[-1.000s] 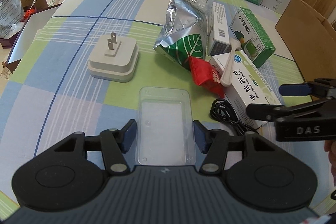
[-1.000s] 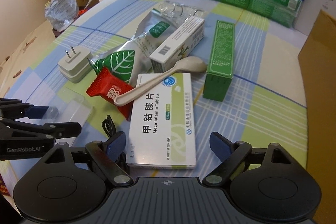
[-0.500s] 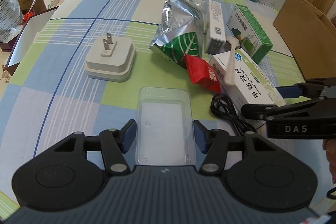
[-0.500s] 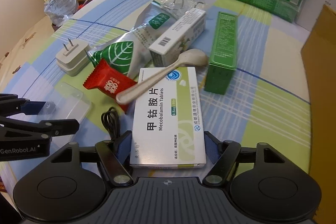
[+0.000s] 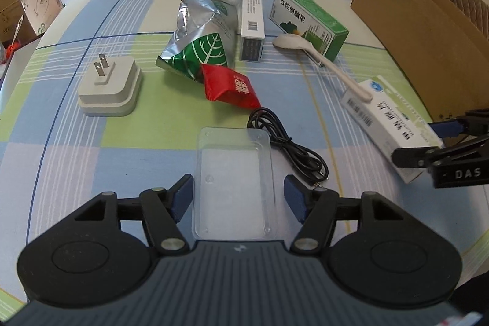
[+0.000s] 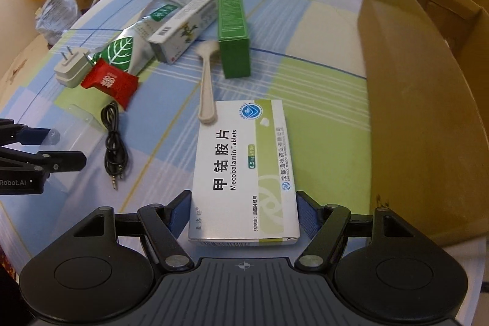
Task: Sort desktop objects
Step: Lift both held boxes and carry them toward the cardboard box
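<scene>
Left gripper (image 5: 238, 197): jaws opening, blue pads standing off both long sides of the clear plastic rectangular tray (image 5: 233, 182); nothing is pinched, and the tray lies flat on the checked blue-and-green tablecloth (image 5: 76, 158).
Tray handling: thin, see-through and likely springy, so a light squeeze near the middle of its walls should suit it better than a hard pinch at the rim.
Black coiled audio cable (image 5: 287, 142): just beside the tray's right edge; the right-hand pad should stay clear of it so the cable is not dragged along.
Right gripper (image 6: 243, 217): clamped across the near end of the white-and-green Mecobalamin tablet box (image 6: 244, 161), pads against both long sides.
Cream plastic spoon (image 6: 206, 87): its handle end rests on the far left corner of the box, bowl out on the cloth beside the green carton (image 6: 233, 32); lifting the box level and slowly lets it slide off without flicking.
Brown cardboard box (image 6: 428, 100): open, just right of the tablet box, a likely destination; raise the load clear of its wall before crossing.
</scene>
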The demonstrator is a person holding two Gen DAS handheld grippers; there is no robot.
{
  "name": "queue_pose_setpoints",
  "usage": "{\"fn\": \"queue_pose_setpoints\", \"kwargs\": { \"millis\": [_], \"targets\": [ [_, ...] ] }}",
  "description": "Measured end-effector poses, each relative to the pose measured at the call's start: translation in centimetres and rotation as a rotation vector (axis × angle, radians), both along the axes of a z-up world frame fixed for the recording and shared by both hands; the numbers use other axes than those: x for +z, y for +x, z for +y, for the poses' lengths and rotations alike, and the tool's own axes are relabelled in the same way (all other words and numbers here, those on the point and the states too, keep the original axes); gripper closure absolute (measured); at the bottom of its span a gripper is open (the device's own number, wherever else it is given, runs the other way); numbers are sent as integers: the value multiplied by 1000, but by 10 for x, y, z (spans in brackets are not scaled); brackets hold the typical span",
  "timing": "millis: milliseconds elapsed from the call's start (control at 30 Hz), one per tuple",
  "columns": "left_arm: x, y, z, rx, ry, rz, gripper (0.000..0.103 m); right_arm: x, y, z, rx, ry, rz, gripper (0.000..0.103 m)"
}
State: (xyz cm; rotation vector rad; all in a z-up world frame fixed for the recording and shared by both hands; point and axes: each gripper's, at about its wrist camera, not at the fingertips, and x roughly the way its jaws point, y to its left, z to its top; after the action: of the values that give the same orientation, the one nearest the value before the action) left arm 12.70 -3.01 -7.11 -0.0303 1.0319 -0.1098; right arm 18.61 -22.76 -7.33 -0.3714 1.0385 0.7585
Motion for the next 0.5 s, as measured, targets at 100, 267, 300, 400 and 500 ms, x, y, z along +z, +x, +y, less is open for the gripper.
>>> {"fn": "queue_pose_setpoints", "kwargs": {
  "millis": [100, 267, 300, 400, 500],
  "targets": [
    [-2, 2, 0, 15, 15, 2, 43, -1, 1, -2, -2, 12, 5, 33],
    [-5, 6, 2, 34, 34, 10, 46, -4, 6, 3, -2, 26, 5, 30],
    [-6, 6, 2, 31, 40, 12, 47, -4, 6, 4, -1, 26, 3, 29],
    [-7, 5, 0, 29, 59, 11, 51, -7, 10, 8, -4, 25, 4, 29],
    [-7, 5, -2, 22, 71, 8, 51, -9, 13, 12, -7, 23, 7, 29]
  ]
}}
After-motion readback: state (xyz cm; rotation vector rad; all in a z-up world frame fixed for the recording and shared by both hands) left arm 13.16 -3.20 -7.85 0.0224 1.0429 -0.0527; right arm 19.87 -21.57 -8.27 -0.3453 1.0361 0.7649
